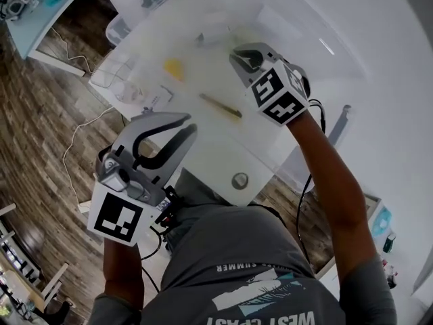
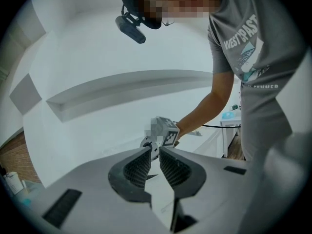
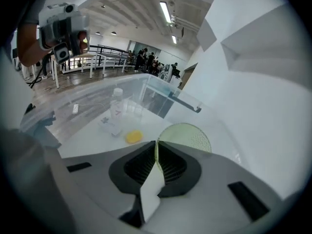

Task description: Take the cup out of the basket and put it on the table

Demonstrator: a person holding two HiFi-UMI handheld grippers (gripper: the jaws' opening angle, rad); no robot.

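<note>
**A:** My left gripper (image 2: 153, 150) is clenched on nothing, well back from the work. What does the other one have?

**B:** My right gripper (image 3: 157, 147) is clamped on the cup (image 3: 187, 134). Its thin wall runs edge-on between the pads, and the pale green body bulges just ahead and right of the tips.

**A:** Then the right is nearer. The table (image 3: 92, 135) lies below and ahead of those jaws, so I'd go down, I judge.

Jaws of the right hand-held gripper (image 3: 157, 149) hide the lower half of the cup (image 3: 187, 133); things across the desk (image 1: 223, 147) are too washed out to name.
</note>
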